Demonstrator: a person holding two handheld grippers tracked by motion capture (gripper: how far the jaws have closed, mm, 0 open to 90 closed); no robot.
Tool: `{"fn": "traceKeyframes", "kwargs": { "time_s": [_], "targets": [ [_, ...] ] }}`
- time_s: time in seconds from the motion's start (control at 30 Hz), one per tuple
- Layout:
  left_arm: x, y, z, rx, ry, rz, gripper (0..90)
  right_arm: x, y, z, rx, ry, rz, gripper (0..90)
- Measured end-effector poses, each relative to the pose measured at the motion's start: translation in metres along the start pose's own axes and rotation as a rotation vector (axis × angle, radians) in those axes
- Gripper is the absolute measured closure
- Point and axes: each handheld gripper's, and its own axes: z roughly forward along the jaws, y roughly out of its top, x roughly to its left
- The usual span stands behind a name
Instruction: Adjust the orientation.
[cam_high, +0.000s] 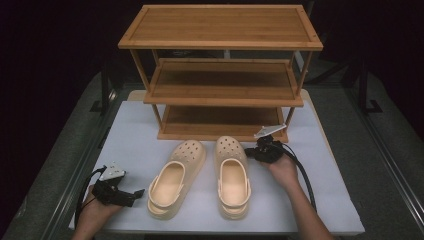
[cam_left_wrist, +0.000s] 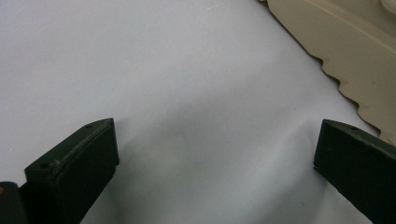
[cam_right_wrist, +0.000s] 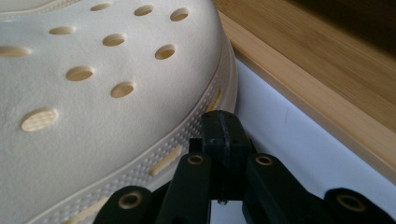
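Two cream clogs lie side by side on the white table (cam_high: 130, 135), toes toward a wooden rack. My left gripper (cam_high: 139, 192) rests low on the table to the left of the left clog (cam_high: 175, 177), apart from it. In the left gripper view it (cam_left_wrist: 217, 140) stands wide open over bare table, with the clog's scalloped sole edge (cam_left_wrist: 341, 42) at the upper right. My right gripper (cam_high: 249, 152) is beside the toe of the right clog (cam_high: 231, 172). In the right gripper view it (cam_right_wrist: 223, 133) is shut on nothing, its tip against the sole rim of that clog (cam_right_wrist: 93, 93).
A three-shelf wooden rack (cam_high: 220, 27) stands at the back of the table, right behind the clogs' toes. Its bottom board (cam_right_wrist: 317, 70) runs close past my right gripper. Bare white table lies left and right of the clogs. Dark floor surrounds the table.
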Motion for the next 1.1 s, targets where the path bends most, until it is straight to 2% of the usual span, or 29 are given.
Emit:
{"fn": "traceKeyframes", "kwargs": {
  "time_s": [0.2,0.33,0.53,0.6,0.67,0.83,0.9,0.97,1.03,1.1],
  "targets": [
    [0.0,0.0,0.0,0.0,0.0,0.0,0.0,0.005,0.009,0.01,-0.003,0.009,-0.015,90.0],
    [0.0,0.0,0.0,0.001,-0.001,-0.001,0.0,0.005,0.01,0.011,-0.005,0.013,-0.008,90.0],
    [0.0,0.0,0.0,0.0,0.0,0.0,0.0,0.01,0.015,0.014,-0.006,0.01,-0.024,90.0],
    [0.0,0.0,0.0,0.0,-0.001,-0.001,0.0,0.007,0.013,0.009,-0.024,0.017,-0.011,90.0],
    [0.0,0.0,0.0,0.0,-0.001,-0.001,0.0,0.004,0.01,-0.001,-0.04,0.002,-0.001,89.8],
    [0.0,0.0,0.0,0.0,0.0,0.0,0.0,0.006,0.004,-0.018,-0.06,-0.011,0.005,85.7],
    [0.0,0.0,0.0,0.0,0.001,0.001,0.0,0.009,-0.001,-0.031,-0.078,-0.038,0.019,80.7],
    [0.0,0.0,0.0,-0.001,0.001,0.001,0.0,0.009,-0.006,-0.039,-0.085,-0.045,0.047,75.8],
    [0.0,0.0,0.0,0.001,0.001,0.001,0.0,0.009,-0.009,-0.044,-0.086,-0.046,0.058,74.0],
    [0.0,0.0,0.0,0.002,0.001,0.002,0.0,0.013,-0.015,-0.053,-0.109,-0.064,0.056,66.1]
  ]
}}
